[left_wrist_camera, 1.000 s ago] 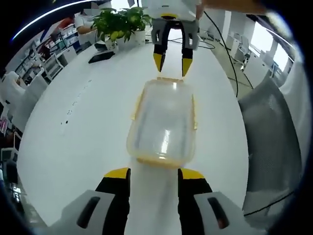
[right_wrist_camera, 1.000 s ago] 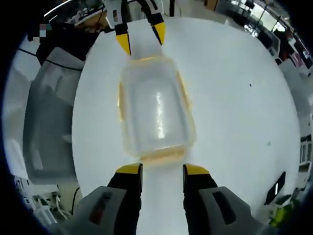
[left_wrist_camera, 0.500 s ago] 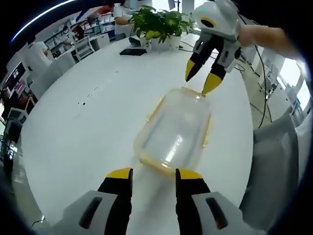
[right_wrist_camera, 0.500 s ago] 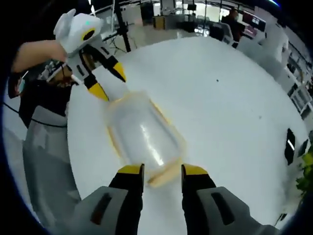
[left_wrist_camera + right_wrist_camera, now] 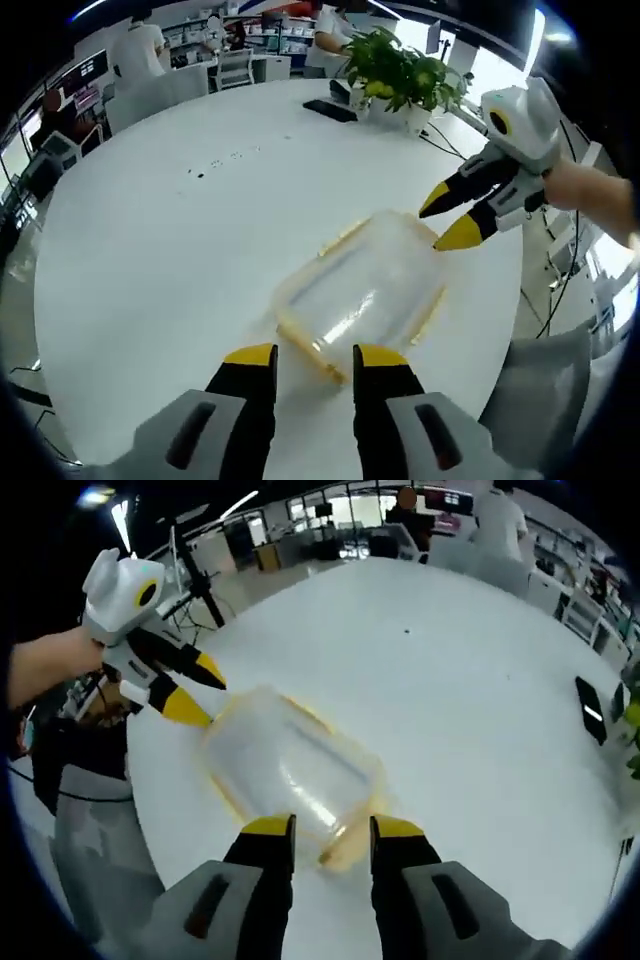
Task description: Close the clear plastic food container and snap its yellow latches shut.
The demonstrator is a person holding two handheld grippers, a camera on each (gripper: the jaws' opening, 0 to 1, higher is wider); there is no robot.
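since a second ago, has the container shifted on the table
Cannot tell: both cameras swung. The container lies near the table edge as before, perhaps turned slightly against it.

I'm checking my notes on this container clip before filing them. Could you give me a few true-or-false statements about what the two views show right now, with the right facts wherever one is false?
1. The clear container sits on a white table. True.
2. The left gripper and right gripper are at opposite ends of the container. True.
3. The container is full of food. False: it looks empty, with the white table showing through it.
4. A potted green plant stands at the far side of the table in the left gripper view. True.
5. The right gripper's jaws are shut tight. False: they stand apart, at the container's near end.
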